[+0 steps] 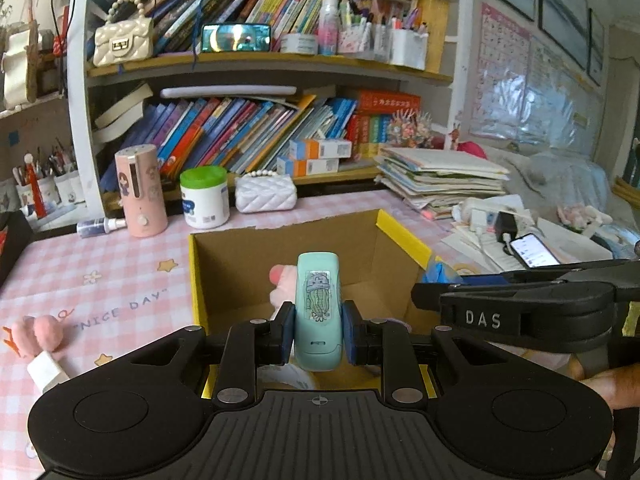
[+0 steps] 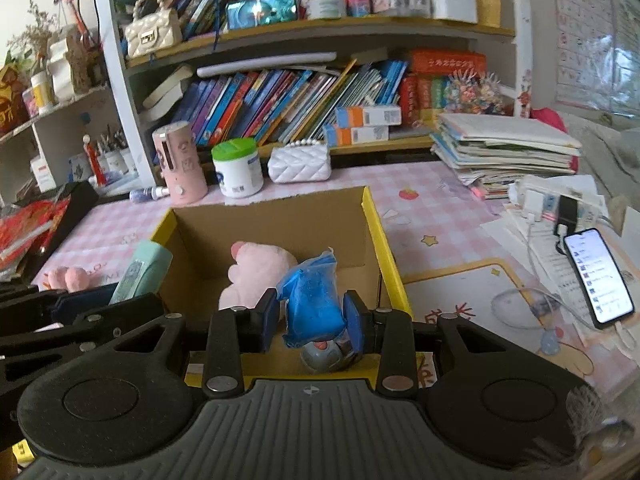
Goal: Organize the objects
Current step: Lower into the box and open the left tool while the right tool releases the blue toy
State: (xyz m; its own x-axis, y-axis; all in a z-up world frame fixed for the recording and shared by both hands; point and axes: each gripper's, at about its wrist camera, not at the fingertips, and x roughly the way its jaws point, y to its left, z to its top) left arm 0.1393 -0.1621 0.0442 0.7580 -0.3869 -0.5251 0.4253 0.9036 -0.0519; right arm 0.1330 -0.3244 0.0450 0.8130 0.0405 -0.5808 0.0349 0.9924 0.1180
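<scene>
My left gripper (image 1: 318, 334) is shut on a mint-green stapler-like case (image 1: 318, 312) with a cartoon sticker, held over the near edge of an open cardboard box (image 1: 360, 240) with yellow flaps. My right gripper (image 2: 312, 318) is shut on a blue plastic bag (image 2: 314, 300) with a grey round toy (image 2: 322, 356) under it, also over the box (image 2: 272, 224). A pink plush toy (image 2: 260, 268) lies inside the box; it also shows in the left wrist view (image 1: 282, 284). The green case (image 2: 140, 276) shows at the left of the right wrist view.
A second pink plush (image 1: 38, 330) lies on the pink checked tablecloth left of the box. Behind stand a pink dispenser (image 1: 140, 190), a green-lidded tub (image 1: 204, 196), a white quilted purse (image 1: 266, 194) and bookshelves. A book stack (image 1: 440, 176) and a lit phone (image 2: 600, 280) lie right.
</scene>
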